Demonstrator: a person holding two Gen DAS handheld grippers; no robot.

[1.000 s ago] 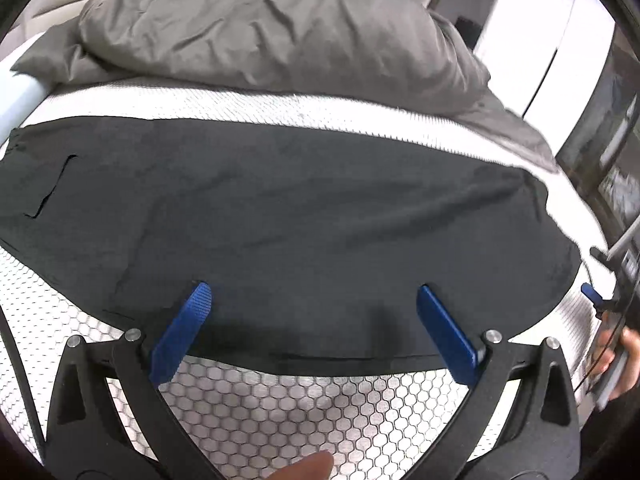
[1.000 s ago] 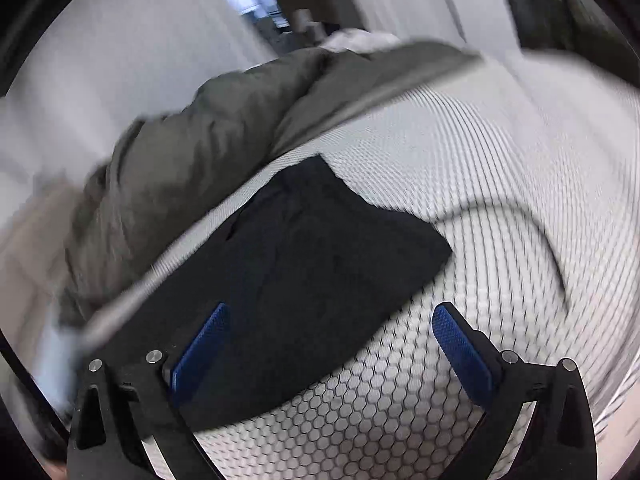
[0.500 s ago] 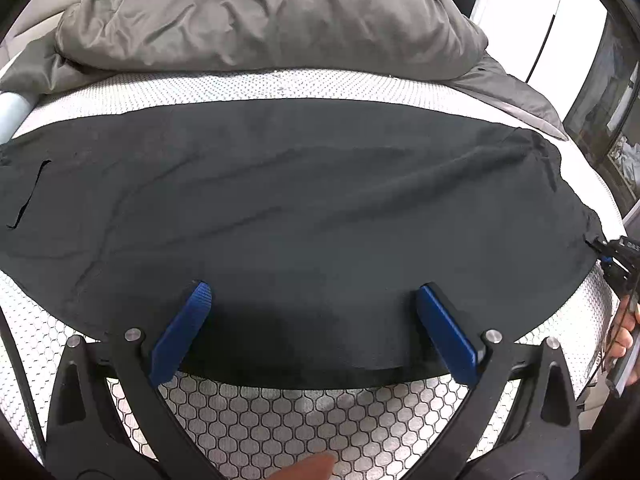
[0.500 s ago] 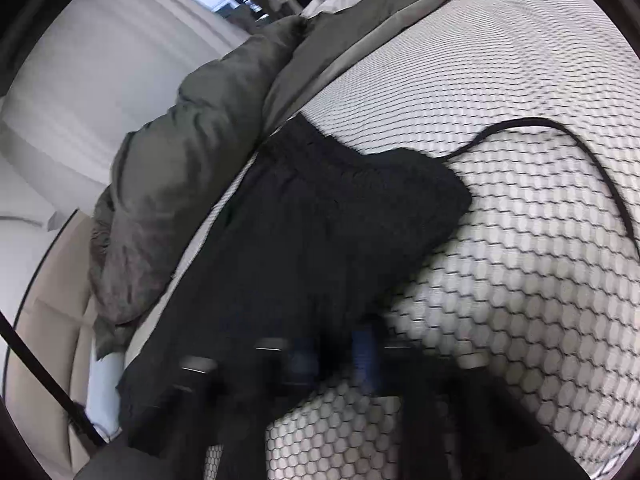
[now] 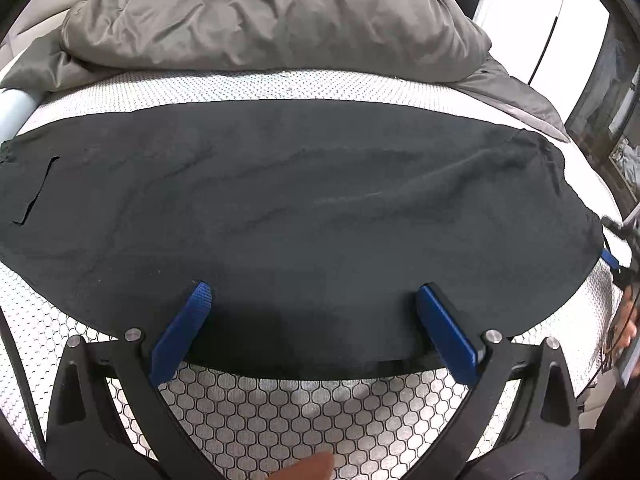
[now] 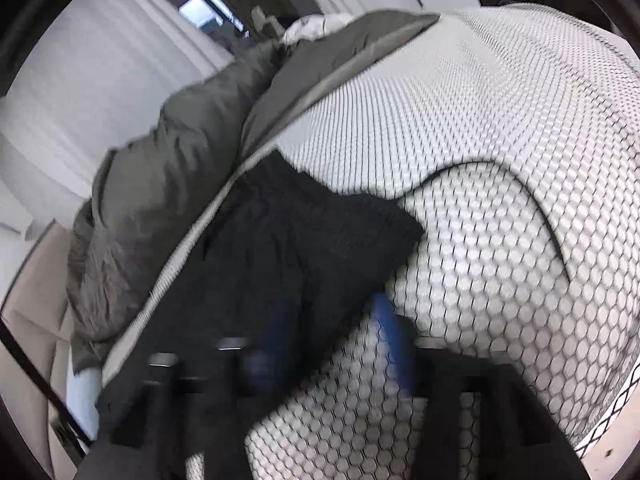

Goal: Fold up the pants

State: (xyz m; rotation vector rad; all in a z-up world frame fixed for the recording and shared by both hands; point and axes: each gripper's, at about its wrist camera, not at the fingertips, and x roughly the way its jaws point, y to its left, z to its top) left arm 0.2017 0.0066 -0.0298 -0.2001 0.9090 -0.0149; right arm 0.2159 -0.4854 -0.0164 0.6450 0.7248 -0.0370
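Mattress (image 5: 304, 412) bears pants (image 5: 288, 208) between parted left jaws

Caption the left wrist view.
Open left claw poised over black pants spread on honeycomb mattress, grey duvet behind.

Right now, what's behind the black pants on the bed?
Behind the black pants lies a strip of honeycomb-patterned mattress, then a rumpled grey duvet heaped across the bed. Whatever is under that duvet is covered, so I can't tell.
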